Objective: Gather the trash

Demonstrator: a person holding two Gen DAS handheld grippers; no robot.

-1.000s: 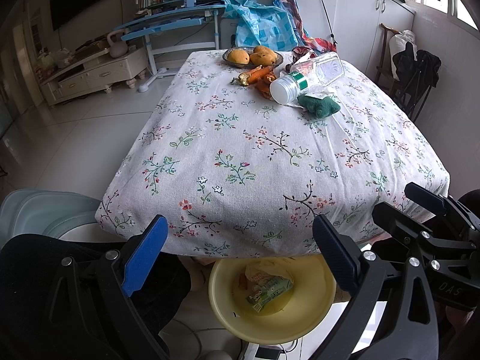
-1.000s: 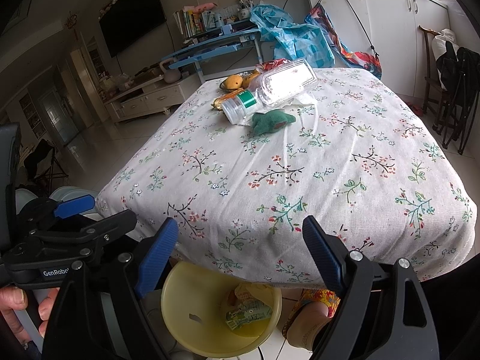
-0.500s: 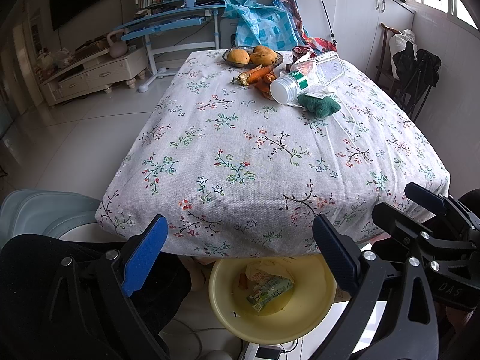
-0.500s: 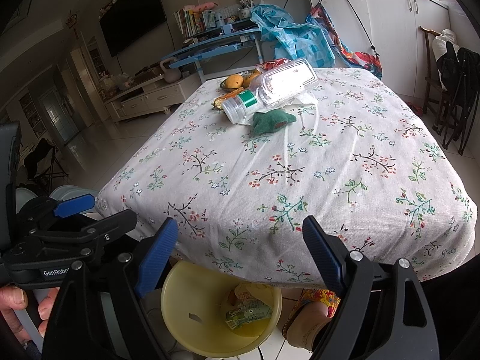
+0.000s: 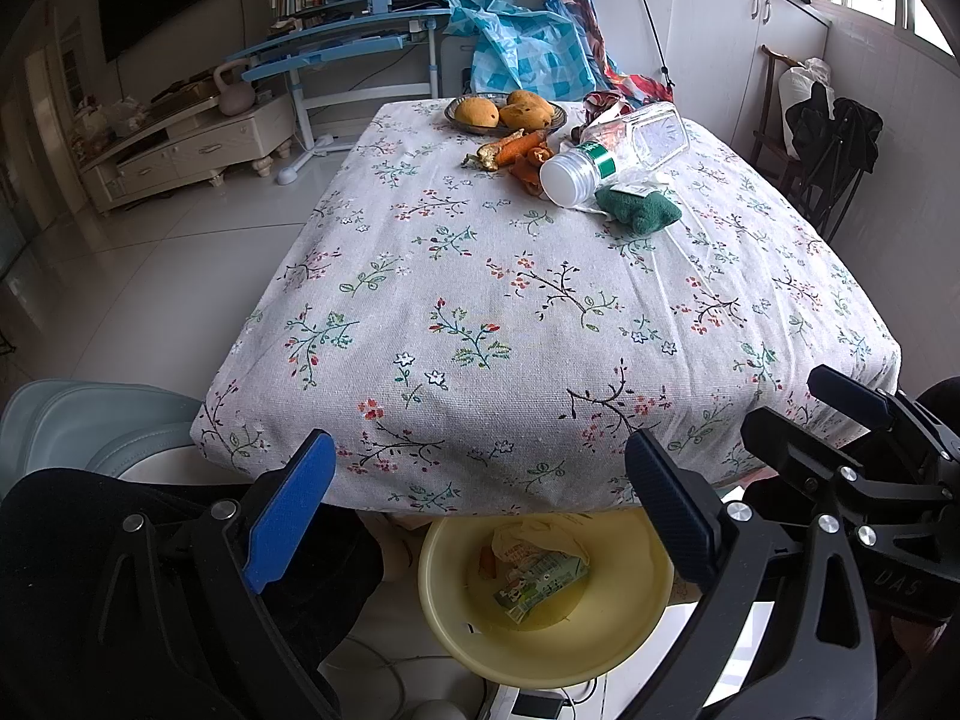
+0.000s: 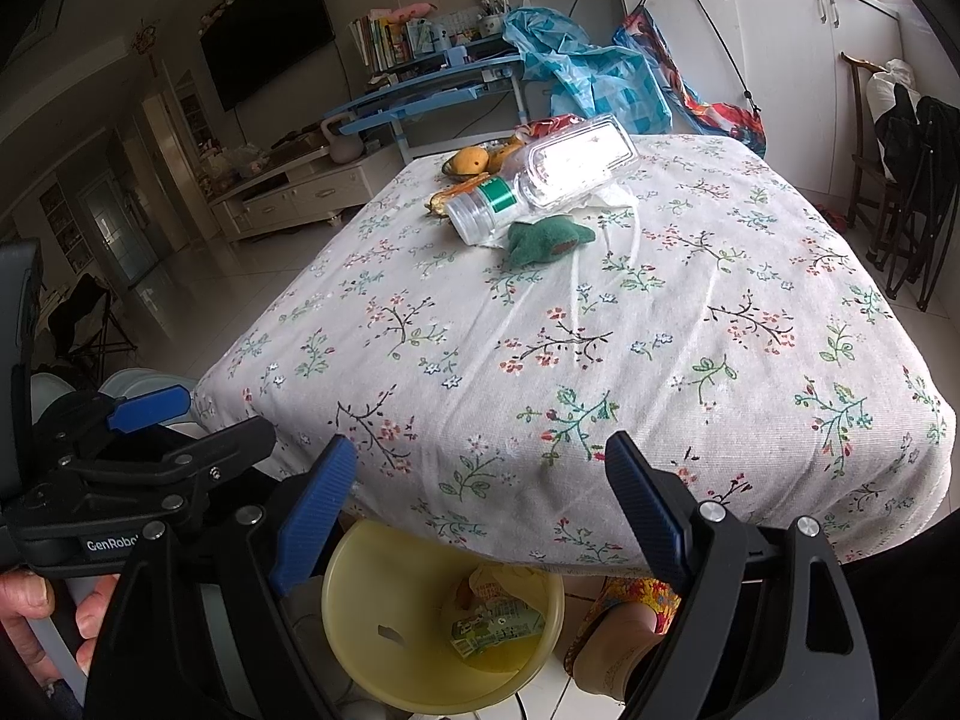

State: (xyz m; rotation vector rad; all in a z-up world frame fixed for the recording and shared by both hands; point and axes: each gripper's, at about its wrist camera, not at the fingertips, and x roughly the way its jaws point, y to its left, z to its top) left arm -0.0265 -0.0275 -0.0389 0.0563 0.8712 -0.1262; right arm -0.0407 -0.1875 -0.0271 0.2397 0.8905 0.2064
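I held both the left gripper and right gripper spread, empty, over the basin. Next reach, I judged: the plastic bottle.

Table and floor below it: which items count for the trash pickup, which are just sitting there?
For the job:
- plastic bottle, on its side
- orange peels
- crumpled wrapper behind the bottle
- yellow basin on the floor, trash already inside
- left claw and right claw, both open, empty

Just lying about:
- plate of fruit
- green cloth
- floral tablecloth
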